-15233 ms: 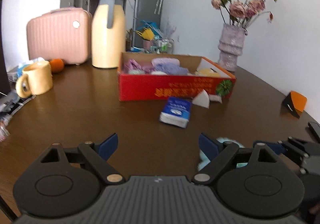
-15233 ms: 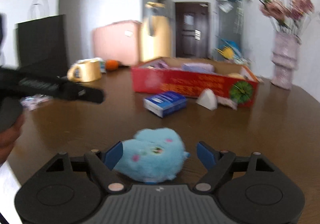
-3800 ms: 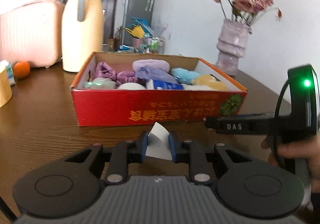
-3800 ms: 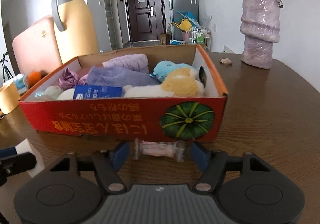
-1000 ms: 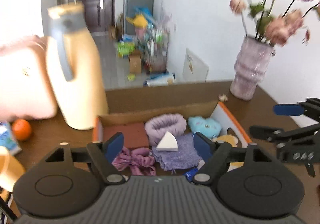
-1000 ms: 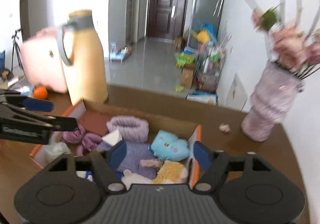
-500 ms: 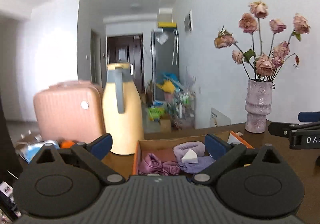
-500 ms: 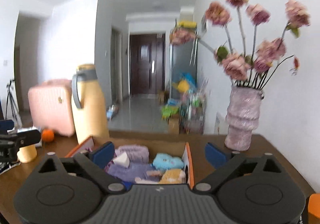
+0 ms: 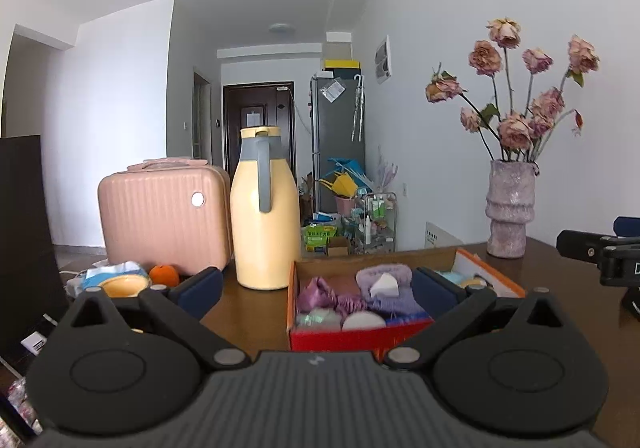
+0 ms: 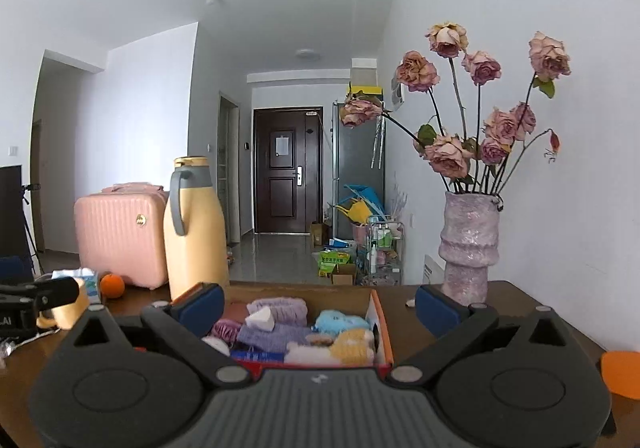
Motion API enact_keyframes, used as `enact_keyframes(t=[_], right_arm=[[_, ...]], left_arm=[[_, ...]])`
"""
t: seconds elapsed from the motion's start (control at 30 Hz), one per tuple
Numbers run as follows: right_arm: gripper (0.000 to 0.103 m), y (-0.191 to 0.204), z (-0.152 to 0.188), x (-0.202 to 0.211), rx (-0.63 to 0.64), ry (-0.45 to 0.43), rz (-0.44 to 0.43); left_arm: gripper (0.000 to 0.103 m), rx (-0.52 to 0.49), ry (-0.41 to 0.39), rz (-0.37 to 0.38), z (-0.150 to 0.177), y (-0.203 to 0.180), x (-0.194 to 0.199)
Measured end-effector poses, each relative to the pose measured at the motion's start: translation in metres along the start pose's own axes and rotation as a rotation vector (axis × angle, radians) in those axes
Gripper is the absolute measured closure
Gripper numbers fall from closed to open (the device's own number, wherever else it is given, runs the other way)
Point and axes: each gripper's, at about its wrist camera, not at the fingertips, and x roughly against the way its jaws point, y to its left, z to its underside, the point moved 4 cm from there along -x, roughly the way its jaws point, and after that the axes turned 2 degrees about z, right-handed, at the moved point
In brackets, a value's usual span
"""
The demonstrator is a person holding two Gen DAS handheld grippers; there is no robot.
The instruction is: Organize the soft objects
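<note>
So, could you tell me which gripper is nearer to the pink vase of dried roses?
Right. The right gripper sits just left of the vase, which looms large there; the left gripper is further left, beyond the box.

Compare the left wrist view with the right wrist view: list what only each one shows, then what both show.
Only the left wrist view: the right tool entering from the right edge, and the yellow cup's open rim.

Only the right wrist view: the left tool at the left edge, an orange object on the table at the far right, and the blue plush in plain sight.

Both: the red box, white wedge sponge, yellow thermos, pink suitcase, orange fruit and vase of dried roses.
</note>
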Motion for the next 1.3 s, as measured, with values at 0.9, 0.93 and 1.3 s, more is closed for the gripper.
enact_keyframes(t=[0.9, 0.93, 1.3], right_arm=[[0.001, 0.062, 0.134, 0.251, -0.042, 0.141, -0.016], [0.001, 0.063, 0.134, 0.253, -0.042, 0.129, -0.011], [0.001, 0.069, 0.129, 0.247, -0.061, 0.125, -0.051]], left_arm=[[0.0, 0.015, 0.017, -0.045, 0.108, 0.045, 0.239], [0.0, 0.012, 0.013, -0.042, 0.108, 0.045, 0.24], [0.0, 0.005, 0.014, -0.045, 0.106, 0.042, 0.241]])
